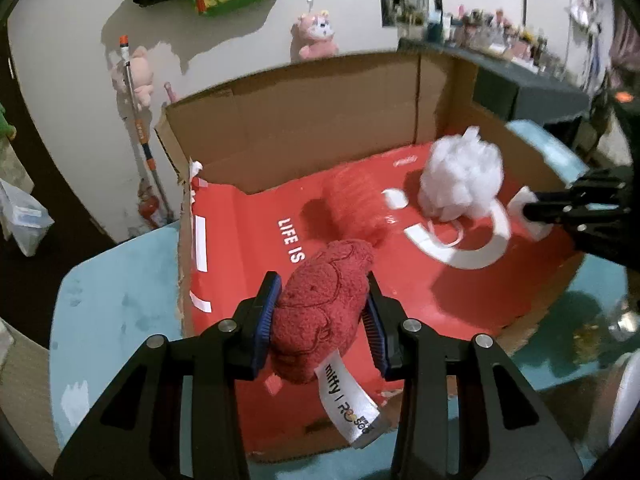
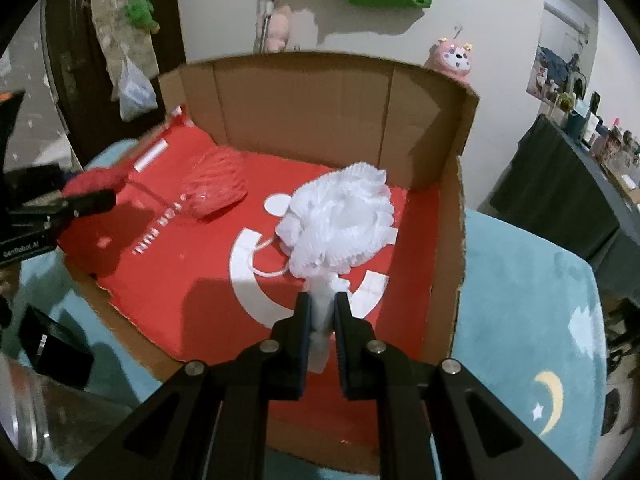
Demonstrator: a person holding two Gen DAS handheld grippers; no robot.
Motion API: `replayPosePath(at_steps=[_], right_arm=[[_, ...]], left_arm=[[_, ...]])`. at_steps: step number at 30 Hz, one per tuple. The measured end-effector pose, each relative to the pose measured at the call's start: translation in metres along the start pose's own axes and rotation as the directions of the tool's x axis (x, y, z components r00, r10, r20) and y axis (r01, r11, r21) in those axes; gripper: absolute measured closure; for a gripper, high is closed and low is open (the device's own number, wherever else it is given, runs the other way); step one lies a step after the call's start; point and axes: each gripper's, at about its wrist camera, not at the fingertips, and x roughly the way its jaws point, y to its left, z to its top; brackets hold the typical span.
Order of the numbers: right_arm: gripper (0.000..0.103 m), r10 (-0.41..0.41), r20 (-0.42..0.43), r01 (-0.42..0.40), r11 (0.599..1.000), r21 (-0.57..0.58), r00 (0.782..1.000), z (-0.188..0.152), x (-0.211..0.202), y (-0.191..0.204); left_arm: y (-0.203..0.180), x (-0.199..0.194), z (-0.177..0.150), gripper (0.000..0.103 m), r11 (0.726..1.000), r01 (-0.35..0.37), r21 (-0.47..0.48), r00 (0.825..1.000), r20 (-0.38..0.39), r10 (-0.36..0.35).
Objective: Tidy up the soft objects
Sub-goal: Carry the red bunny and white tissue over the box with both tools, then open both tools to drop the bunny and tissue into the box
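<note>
Over the near left of the open cardboard box (image 1: pixel 304 120), the left gripper (image 1: pixel 322 300) has its fingers clenched on a red plush toy (image 1: pixel 320 312). To the right, the right gripper (image 2: pixel 323 312) pinches a white mesh pouf (image 2: pixel 340 220) by its tail above the box's red floor, where a red mesh pouf (image 2: pixel 216 188) lies far left.

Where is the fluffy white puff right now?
The white puff hangs from the right hand-held gripper, over the red floor of the cardboard box, near its right wall.
</note>
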Motion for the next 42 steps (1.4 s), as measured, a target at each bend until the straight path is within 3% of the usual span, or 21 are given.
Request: replayPosePath(at_steps=[3, 12, 20, 27, 31, 38, 42], right_arm=[[0.090, -0.041, -0.042, 0.039, 0.999, -0.032, 0.998, 0.002, 0.010, 0.005], [0.090, -0.167, -0.120, 0.147, 0.976, -0.158, 0.979, 0.002, 0.036, 0.020], [0.089, -0.189, -0.142, 0.162, 0.970, -0.180, 0.972, 0.002, 0.042, 0.018], [0.088, -0.187, -0.148, 0.159, 0.971, -0.180, 0.971, 0.003, 0.042, 0.017], [0.082, -0.187, -0.150, 0.158, 0.970, -0.184, 0.971, 0.004, 0.042, 0.017], [0.074, -0.183, -0.149, 0.153, 0.969, -0.194, 0.972, 0.007, 0.042, 0.017], [0.055, -0.182, -0.122, 0.158, 0.969, -0.189, 0.976, 0.010, 0.033, 0.019]], left_arm=[[-0.007, 0.016, -0.001, 0.065, 0.999, -0.043, 0.026, 0.998, -0.049, 0.044], [-0.013, 0.054, -0.004, 0.065, 0.995, -0.078, 0.057, 0.982, -0.165, 0.087], [-0.004, 0.072, -0.014, 0.062, 0.995, -0.088, 0.039, 0.970, -0.225, 0.094], [0.000, 0.072, -0.013, 0.060, 0.997, -0.068, 0.031, 0.973, -0.219, 0.073], [0.003, 0.077, -0.012, 0.050, 0.998, -0.056, 0.038, 0.975, -0.213, 0.062], [-0.002, 0.066, -0.010, 0.047, 0.997, -0.053, 0.058, 0.983, -0.171, 0.063], [-0.001, 0.056, -0.008, 0.036, 0.998, -0.045, 0.050, 0.987, -0.151, 0.052]])
